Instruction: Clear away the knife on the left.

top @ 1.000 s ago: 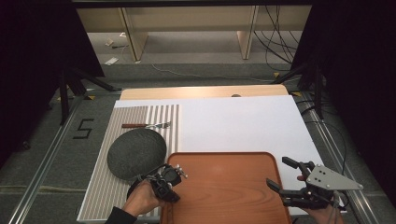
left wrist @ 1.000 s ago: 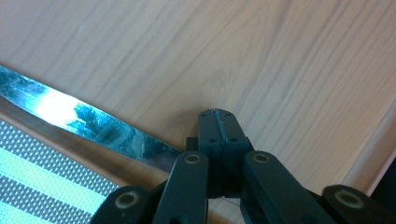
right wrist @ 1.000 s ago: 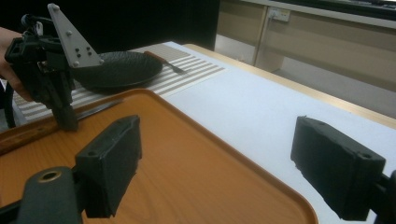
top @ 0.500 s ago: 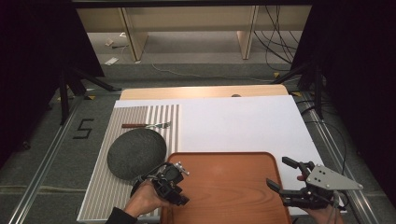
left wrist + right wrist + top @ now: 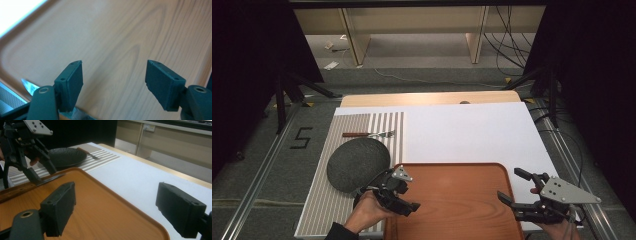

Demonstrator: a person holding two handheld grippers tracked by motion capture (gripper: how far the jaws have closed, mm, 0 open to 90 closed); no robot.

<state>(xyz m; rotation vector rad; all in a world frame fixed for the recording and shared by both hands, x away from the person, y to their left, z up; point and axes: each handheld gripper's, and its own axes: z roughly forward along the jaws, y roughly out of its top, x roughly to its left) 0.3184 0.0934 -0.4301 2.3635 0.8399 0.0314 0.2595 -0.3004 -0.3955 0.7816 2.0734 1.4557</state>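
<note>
Left tool [image 5: 404,199], jaws wide, over the wooden tray [image 5: 457,200]; right tool [image 5: 517,187], jaws wide, at the tray's right edge.

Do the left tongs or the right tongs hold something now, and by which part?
Nothing is held. The left tongs and the right tongs both stand open at the wooden tray, with nothing between their jaws.

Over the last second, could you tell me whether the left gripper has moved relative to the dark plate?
Yes. The left gripper has shifted right and toward the person, away from the dark plate and over the wooden tray.
</note>
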